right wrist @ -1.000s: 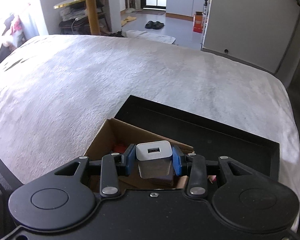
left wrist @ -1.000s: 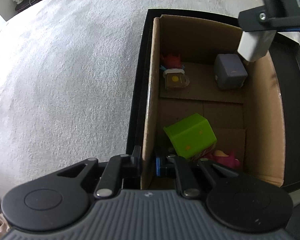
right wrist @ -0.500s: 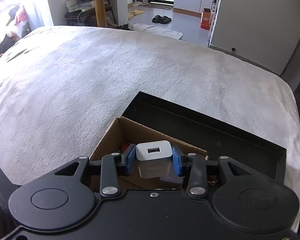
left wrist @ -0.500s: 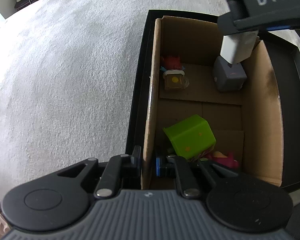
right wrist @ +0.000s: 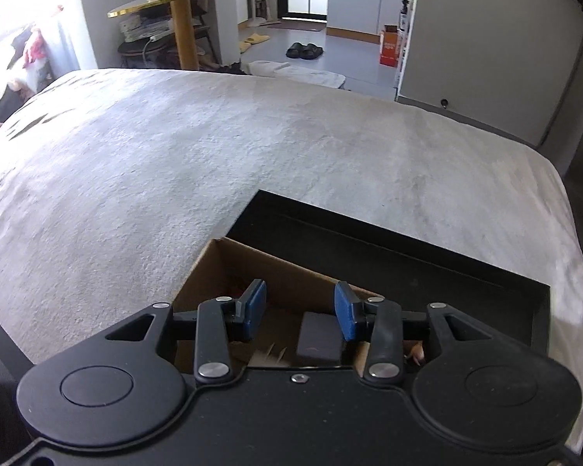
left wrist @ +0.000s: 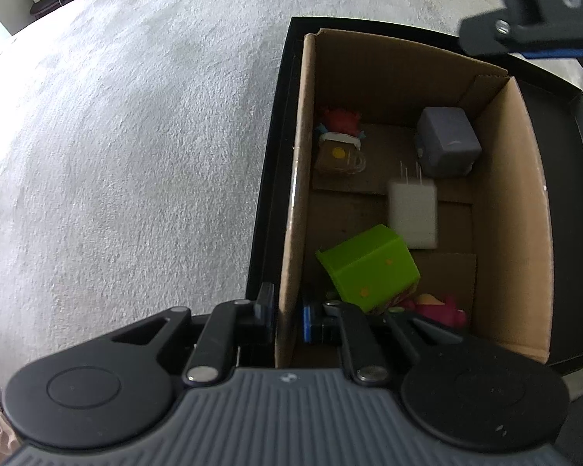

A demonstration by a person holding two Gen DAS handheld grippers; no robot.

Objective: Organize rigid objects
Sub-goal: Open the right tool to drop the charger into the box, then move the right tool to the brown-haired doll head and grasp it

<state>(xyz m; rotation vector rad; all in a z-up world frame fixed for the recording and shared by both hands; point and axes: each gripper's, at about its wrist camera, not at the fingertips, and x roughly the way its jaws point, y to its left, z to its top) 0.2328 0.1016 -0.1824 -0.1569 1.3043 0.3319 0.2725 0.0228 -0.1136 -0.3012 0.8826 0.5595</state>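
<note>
1. Now the left gripper is pinching the near wall of the cardboard box, one finger outside the wall and one inside it.
2. The right gripper hangs above the far end of the box with its blue pads spread apart; its jaws are opening and nothing sits between them.
3. In the left wrist view, part of the right gripper shows at the top right corner, above the box's far rim.
4. A white charger plug is inside the box, blurred, with its metal prongs pointing toward the far end. Whether it is resting on the bottom or in the air cannot be told.
5. The plug lies just beside a grey block, which sits in the far right part of the box, and just above a tilted green block.
6. A small toy with red hair and a brown body is against the left wall at the far end.
7. A pink toy shows in the near right corner, partly hidden behind the green block.
8. The box stands inside a shallow black tray, against the tray's left edge.
9. The tray rests on a pale grey cover that spreads over the whole surface.
10. From the right wrist view, the grey block is seen just below the open pads.
</note>
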